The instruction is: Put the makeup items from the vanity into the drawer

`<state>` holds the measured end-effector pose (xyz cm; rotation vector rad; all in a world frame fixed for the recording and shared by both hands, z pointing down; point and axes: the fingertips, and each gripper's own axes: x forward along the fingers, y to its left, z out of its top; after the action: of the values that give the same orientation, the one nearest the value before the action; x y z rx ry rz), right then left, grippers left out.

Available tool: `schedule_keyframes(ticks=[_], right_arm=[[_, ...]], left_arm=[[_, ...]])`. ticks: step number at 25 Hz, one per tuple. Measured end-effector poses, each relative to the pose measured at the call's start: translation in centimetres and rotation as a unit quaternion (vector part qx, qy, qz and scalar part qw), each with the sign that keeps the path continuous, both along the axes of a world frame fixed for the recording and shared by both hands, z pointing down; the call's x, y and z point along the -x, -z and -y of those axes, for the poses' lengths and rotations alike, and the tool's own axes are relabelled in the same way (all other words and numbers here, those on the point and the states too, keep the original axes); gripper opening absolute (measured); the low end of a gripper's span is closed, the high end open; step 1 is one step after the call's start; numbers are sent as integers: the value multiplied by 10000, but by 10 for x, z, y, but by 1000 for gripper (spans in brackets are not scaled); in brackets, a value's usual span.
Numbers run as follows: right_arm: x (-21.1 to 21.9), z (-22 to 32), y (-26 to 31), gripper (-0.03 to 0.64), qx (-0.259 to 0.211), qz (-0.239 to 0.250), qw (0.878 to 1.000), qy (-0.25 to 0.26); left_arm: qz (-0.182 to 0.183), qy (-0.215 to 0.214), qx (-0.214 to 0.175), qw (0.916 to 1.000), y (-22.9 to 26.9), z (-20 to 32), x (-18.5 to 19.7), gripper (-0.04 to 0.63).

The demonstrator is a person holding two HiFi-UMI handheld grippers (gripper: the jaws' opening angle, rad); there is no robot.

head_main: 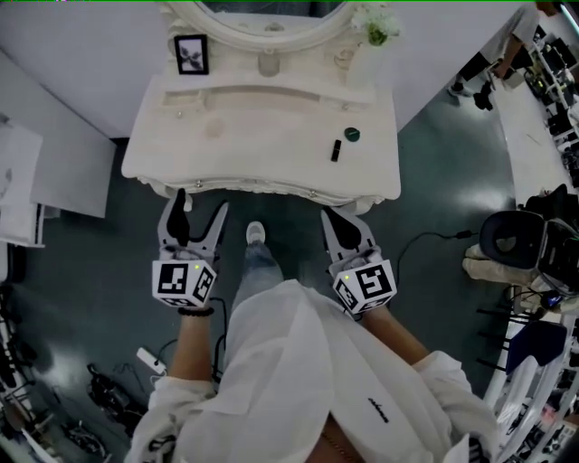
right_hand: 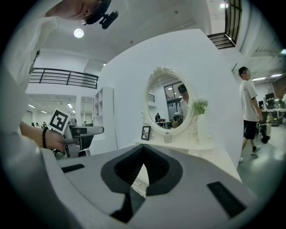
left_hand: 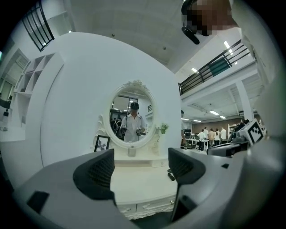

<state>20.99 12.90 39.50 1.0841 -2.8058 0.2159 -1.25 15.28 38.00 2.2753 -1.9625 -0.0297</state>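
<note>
The white vanity point(head_main: 226, 108) stands in front of me with its front drawers point(left_hand: 147, 206) closed. A black lipstick tube point(head_main: 336, 150) and a small dark round jar point(head_main: 352, 134) lie on its right side; both also show as small dark items point(left_hand: 171, 175) in the left gripper view. My left gripper point(head_main: 201, 206) hangs open and empty just before the vanity's front left edge. Near the front right edge, my right gripper point(head_main: 338, 217) is shut with nothing in it; its pads point(right_hand: 154, 167) meet at the tips. Neither gripper touches the vanity.
An oval mirror point(left_hand: 132, 117), a framed picture point(head_main: 191, 54), a small cup point(head_main: 267, 63) and a potted plant point(head_main: 375, 27) stand at the vanity's back. Cables and gear point(head_main: 109, 389) lie on the floor to the left, a black chair point(head_main: 511, 235) to the right. A person point(right_hand: 248, 112) walks at the right.
</note>
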Motion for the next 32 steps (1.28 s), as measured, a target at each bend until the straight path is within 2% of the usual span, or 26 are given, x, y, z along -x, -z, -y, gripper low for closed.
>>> schedule_keyframes(ticks=[6,15,25,29,32], right_arm=[[62,70,-11,18,179,29,9997,174],[162,155,-28,18,396,-129,9986,338],[217,211,-69,18,729,-397,9962,255],[231,219,-84,18,800,-558,9946,364],[240,226,-97,18,897,-665,9926,481]], left_arm=[[-110,-59,290,9995,-23,74,43,367],[-51,-241,872,9959,-63,162,99,367],[-47,-538,1671,9845,-132,221,118,365],[-42,-432,1949,9799,-151,229,125,365],[-19,-298,2275,9733,-174,234,130,365]])
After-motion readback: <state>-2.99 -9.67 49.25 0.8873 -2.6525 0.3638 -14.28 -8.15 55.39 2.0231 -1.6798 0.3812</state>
